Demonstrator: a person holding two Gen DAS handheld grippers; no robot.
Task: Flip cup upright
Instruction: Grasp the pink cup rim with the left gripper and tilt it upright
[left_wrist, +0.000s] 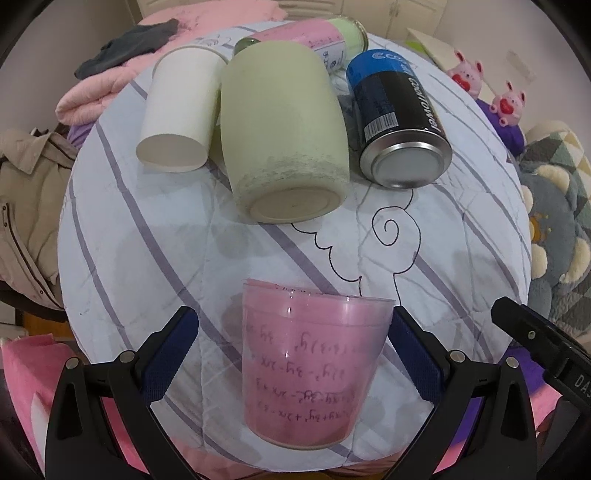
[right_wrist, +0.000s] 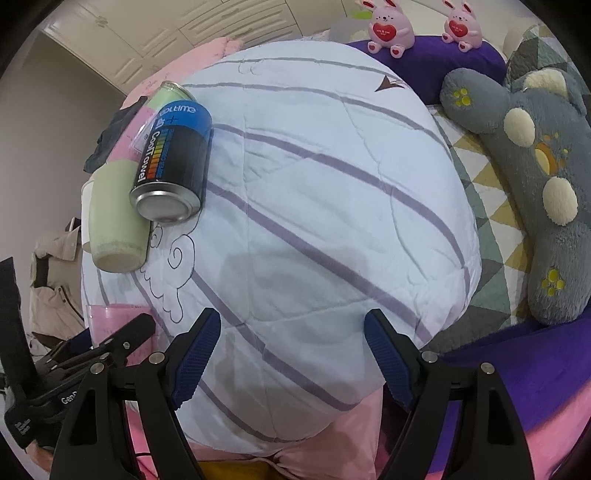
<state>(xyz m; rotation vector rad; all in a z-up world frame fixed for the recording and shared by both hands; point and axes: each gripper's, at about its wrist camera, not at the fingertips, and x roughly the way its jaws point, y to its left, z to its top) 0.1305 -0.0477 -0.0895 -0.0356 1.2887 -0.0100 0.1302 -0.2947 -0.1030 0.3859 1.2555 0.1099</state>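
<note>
A clear pink plastic cup (left_wrist: 310, 365) with handwriting on it stands between my left gripper's (left_wrist: 291, 354) blue pads, rim toward the far side. The left jaws are open; the right pad (left_wrist: 413, 354) is close to the cup's side, the left pad (left_wrist: 170, 350) stands apart. In the right wrist view the cup (right_wrist: 110, 321) shows at the lower left behind the left gripper (right_wrist: 122, 339). My right gripper (right_wrist: 291, 354) is open and empty over the white striped quilt (right_wrist: 332, 221).
On the quilt (left_wrist: 147, 258) lie a pale green ceramic cup (left_wrist: 284, 133), a white paper cup (left_wrist: 177, 110), a blue-black can (left_wrist: 399, 118) and a pink-green tin (left_wrist: 314, 33). A grey plush (right_wrist: 532, 166), pink bunny toys (right_wrist: 391, 26), a purple cushion, and a beige jacket (left_wrist: 22, 221) surround it.
</note>
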